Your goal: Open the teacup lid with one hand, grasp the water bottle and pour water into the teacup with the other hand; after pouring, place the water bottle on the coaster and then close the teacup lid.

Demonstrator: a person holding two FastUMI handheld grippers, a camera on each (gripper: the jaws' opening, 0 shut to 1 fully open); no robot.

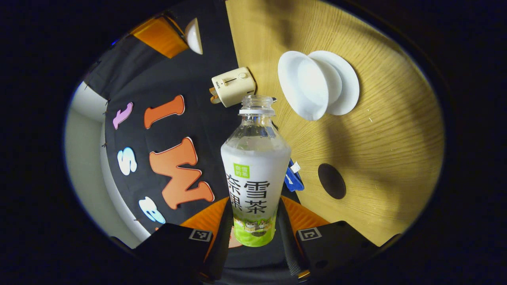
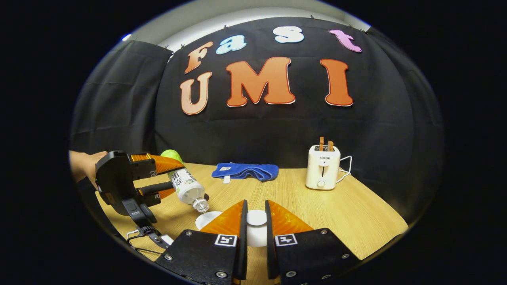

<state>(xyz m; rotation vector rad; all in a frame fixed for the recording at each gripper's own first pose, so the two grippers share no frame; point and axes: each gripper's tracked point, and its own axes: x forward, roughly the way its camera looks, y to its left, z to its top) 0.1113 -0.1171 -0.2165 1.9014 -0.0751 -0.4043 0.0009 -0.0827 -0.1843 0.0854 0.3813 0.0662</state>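
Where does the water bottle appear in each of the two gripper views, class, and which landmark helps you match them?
Left gripper view: water bottle at centre, held between that hand-held gripper's own fingers, open neck pointing up the picture.
Right gripper view: water bottle at lower left, tilted neck-down in the left hand-held gripper.
Shared landmark: the toaster on the wooden table.

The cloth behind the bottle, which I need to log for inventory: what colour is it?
Blue; the cloth shows best in the right gripper view, lying on the table.

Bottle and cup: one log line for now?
left gripper: tilts bottle at cup | right gripper: holds lid | coaster: bare
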